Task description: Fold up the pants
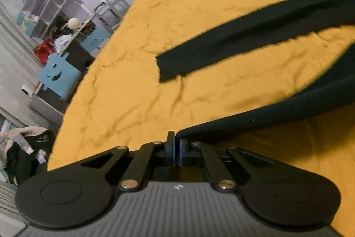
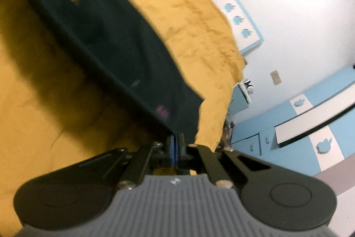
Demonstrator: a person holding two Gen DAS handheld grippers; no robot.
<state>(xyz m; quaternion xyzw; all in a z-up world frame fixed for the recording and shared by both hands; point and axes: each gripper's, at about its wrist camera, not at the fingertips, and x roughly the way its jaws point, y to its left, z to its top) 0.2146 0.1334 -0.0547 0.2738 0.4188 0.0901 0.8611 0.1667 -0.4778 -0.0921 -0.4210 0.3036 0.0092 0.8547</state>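
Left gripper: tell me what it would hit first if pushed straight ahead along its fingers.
The left gripper is shut on the dark fabric pants, so that cloth comes first. Beyond it, probably the wrinkled mustard-yellow bedspread, though depth is unclear.

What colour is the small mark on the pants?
Pink-magenta, on the dark pants near the right hand-held gripper; right wrist view shows it best.

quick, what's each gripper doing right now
Left gripper: closed, pinching an edge of the dark pants above the yellow bedspread.
Right gripper: closed, pinching another edge of the pants.
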